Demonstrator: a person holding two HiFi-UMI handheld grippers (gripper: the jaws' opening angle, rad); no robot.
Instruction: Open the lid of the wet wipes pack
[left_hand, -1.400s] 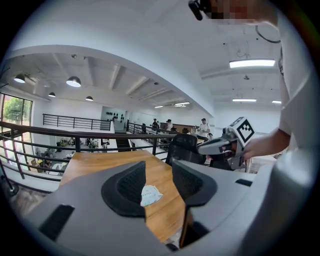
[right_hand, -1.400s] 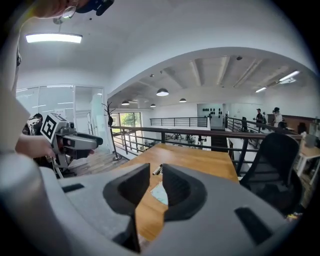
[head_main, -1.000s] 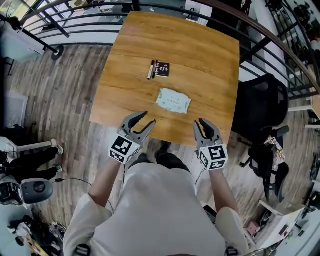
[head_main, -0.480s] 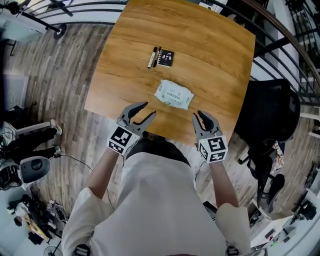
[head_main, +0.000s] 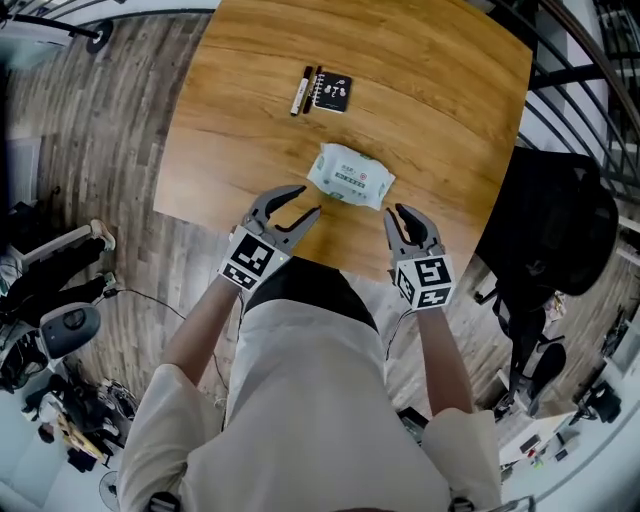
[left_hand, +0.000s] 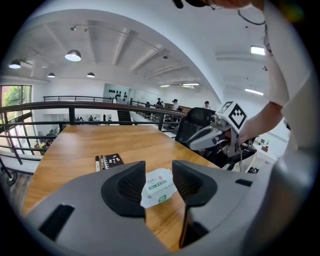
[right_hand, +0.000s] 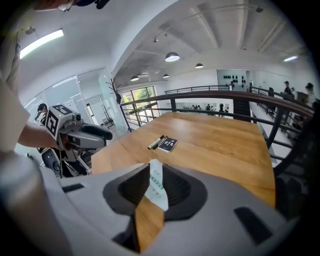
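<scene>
The wet wipes pack is pale green and white and lies flat on the wooden table, near its front edge, lid side up and shut. My left gripper is open, just short of the pack's left front corner and apart from it. My right gripper is open by a narrower gap, just right of the pack and in front of it. In the left gripper view the pack shows between the jaws. In the right gripper view the pack shows end-on in the gap.
A small black notebook and a marker lie farther back on the table. A black office chair stands at the table's right. Railings run behind the table. A wooden plank floor lies to the left.
Both grippers have moved forward over the table's front edge and closer to the pack. The pack, notebook and marker have not moved on the table.
</scene>
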